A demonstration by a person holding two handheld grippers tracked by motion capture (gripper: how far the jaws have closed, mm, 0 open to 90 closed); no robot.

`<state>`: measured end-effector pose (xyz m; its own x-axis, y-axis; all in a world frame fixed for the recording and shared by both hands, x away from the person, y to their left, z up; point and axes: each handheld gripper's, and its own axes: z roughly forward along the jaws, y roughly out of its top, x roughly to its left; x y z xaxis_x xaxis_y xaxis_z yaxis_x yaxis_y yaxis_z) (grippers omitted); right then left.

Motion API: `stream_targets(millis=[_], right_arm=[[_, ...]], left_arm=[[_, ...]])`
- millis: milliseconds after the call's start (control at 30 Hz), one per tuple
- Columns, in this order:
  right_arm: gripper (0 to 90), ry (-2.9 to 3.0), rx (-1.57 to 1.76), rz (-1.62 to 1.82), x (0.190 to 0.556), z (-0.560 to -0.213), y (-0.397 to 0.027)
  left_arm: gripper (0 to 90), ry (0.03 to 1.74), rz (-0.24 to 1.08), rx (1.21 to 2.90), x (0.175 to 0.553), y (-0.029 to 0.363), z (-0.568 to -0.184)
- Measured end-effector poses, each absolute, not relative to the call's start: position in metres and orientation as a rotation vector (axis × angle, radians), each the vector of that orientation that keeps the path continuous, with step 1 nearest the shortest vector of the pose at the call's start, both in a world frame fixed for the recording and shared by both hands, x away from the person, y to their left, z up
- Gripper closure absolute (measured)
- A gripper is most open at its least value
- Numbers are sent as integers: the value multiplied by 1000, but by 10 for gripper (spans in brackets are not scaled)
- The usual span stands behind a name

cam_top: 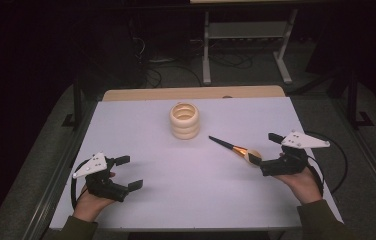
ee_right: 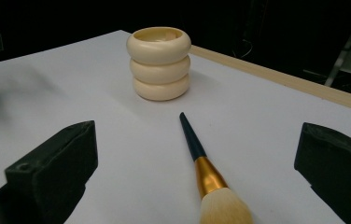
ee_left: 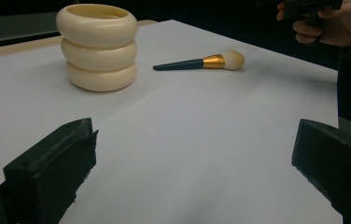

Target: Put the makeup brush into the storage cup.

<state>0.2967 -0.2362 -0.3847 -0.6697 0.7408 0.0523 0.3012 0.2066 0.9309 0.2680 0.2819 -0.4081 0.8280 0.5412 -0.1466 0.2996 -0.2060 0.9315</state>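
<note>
Dim room, dark surroundings; white table (cam_top: pixel 191 190) lit evenly from above, brightest surface. Shadows soft and faint. Mild glare on brush's gold ferrule (cam_top: pixel 239 148). Near jaws slightly soft; smeared blur at right gripper view's left edge.

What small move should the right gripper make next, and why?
Probably lower the right gripper and shut it on the brush. Its fingers stand open on either side of the brush, which lies flat on the table with its handle pointing toward the holder. Nothing is held yet, and the left gripper is open and far from both.
</note>
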Motion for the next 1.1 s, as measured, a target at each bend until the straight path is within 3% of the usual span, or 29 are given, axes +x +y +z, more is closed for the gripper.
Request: stream_targets(millis=[1100], right_arm=[[0, 2036, 974, 1494, 316, -377, -231]], left_arm=[[0, 646, 251, 1812, 268, 281, -408]])
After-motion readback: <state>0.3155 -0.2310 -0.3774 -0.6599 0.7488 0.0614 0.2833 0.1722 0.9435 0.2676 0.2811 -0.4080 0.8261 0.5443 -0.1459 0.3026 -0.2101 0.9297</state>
